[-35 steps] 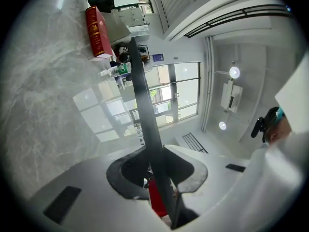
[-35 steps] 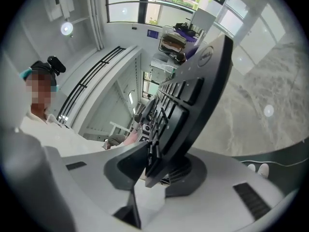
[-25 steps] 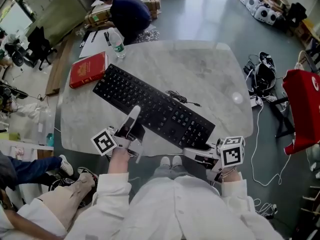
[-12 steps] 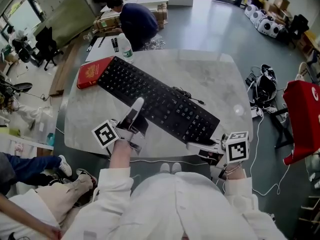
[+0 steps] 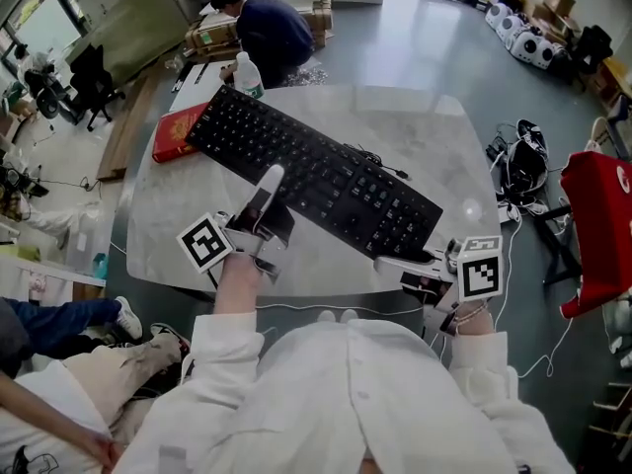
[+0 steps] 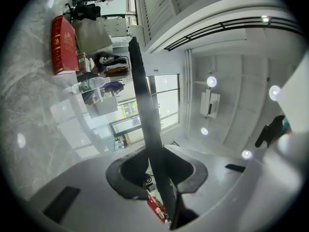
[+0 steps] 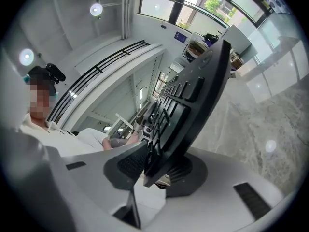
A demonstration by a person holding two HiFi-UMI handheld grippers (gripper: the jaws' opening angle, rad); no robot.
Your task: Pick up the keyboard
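Observation:
A long black keyboard hangs slantwise above the pale marble table, lifted clear of it. My left gripper is shut on its near long edge, left of the middle; in the left gripper view the keyboard shows edge-on between the pads. At the keyboard's right end my right gripper is shut on the near corner, and the right gripper view shows the keyboard with its keys clamped between the two dark pads. A thin black cable trails from the keyboard's far edge.
A red book lies at the table's far left, partly under the raised keyboard end. A plastic water bottle stands behind it. A person in dark blue crouches beyond the table. A red chair stands right; cables and shoes litter the floor.
Both grippers have risen with the keyboard, which has come up off the table. Its left end now reaches over the red book.

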